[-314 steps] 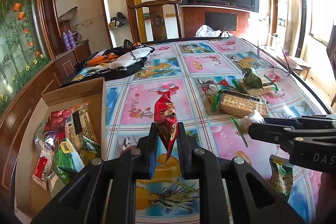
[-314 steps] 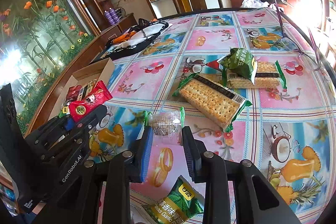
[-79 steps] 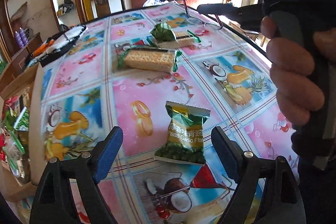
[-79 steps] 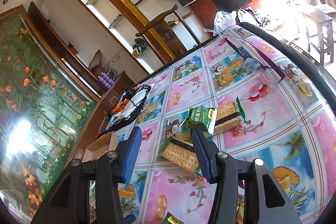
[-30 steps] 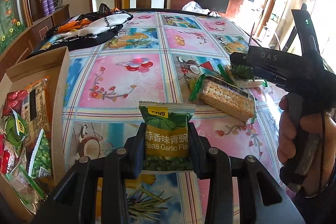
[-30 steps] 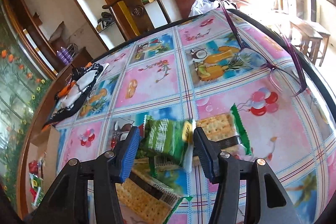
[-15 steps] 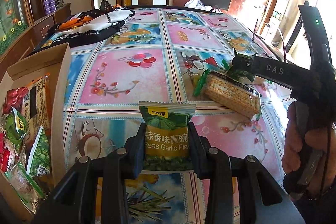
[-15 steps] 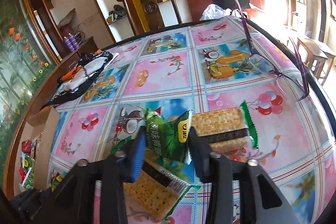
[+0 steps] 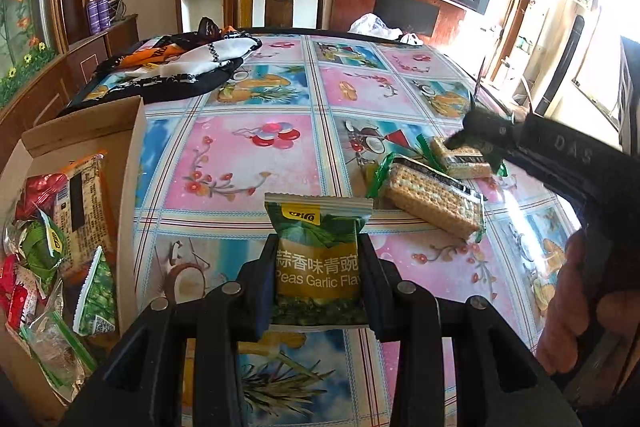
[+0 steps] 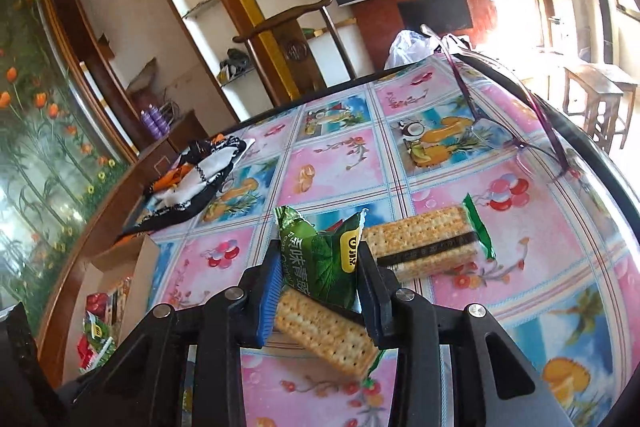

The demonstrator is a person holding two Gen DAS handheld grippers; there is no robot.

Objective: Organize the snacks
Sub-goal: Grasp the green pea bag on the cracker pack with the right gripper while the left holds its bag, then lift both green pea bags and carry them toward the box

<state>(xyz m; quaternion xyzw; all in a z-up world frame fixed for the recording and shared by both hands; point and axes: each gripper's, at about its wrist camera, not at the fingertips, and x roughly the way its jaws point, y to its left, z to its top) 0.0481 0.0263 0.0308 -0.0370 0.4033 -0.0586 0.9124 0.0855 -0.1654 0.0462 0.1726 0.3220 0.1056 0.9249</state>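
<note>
Our left gripper (image 9: 319,279) pinches a crinkly foil pea packet (image 9: 318,259) above the glossy bench (image 9: 240,155); our right gripper (image 10: 318,273), open 1 second ago, now squeezes a crumpled green packet (image 10: 320,263) over 2 rectangular cracker packs (image 10: 424,247).

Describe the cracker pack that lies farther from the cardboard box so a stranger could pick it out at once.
Start at the table with the pink and blue fruit-print cloth and find the two clear cracker packs near its middle. The farther cracker pack lies flat, beyond the right gripper. Unlike the nearer cracker pack, it has a dark band across it and nothing overlapping it.
</note>
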